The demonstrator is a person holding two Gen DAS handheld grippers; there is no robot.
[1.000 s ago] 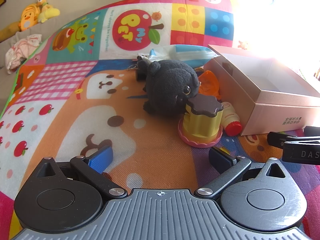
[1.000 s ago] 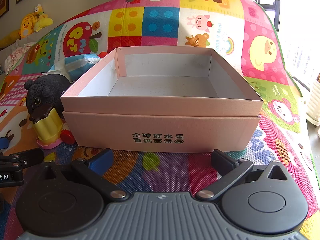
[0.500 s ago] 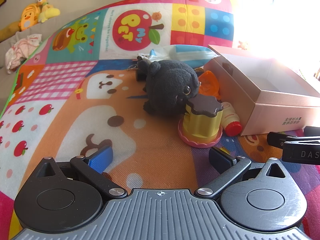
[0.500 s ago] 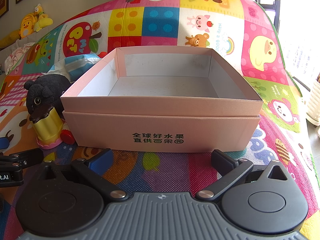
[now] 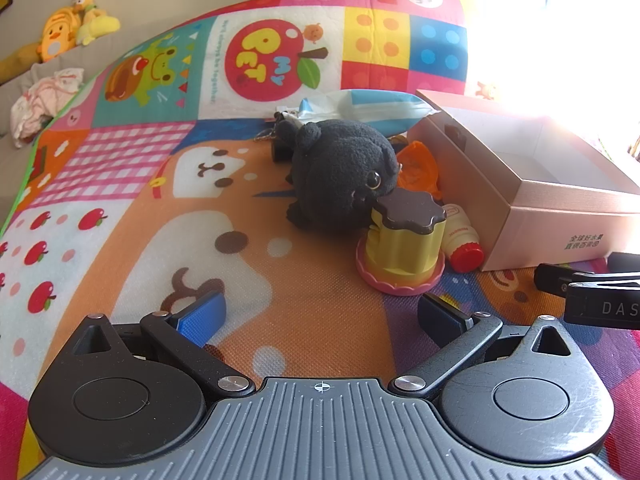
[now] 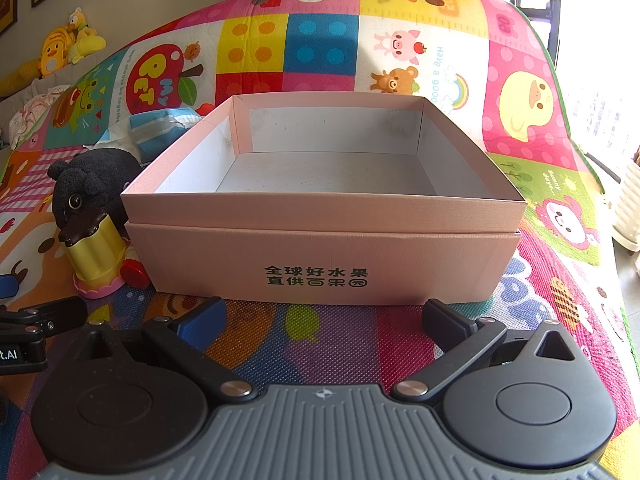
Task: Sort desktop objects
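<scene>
A black plush toy (image 5: 340, 176) lies on the colourful play mat, with a yellow pudding-shaped toy (image 5: 404, 248) on a pink base right in front of it. A small white bottle with a red cap (image 5: 462, 240) lies between the pudding toy and an open pink cardboard box (image 5: 560, 216). An orange item (image 5: 420, 164) and a blue-and-white packet (image 5: 360, 108) lie behind the plush. My left gripper (image 5: 320, 316) is open and empty, a short way in front of the pudding toy. My right gripper (image 6: 320, 320) is open and empty in front of the box (image 6: 320, 256), whose inside holds nothing.
A small dark object with a keychain (image 5: 280, 144) lies behind the plush. The right gripper's body (image 5: 592, 292) shows at the right edge of the left wrist view. Yellow stuffed toys (image 5: 68, 32) and a bundle of cloth (image 5: 44, 100) sit beyond the mat's far left edge.
</scene>
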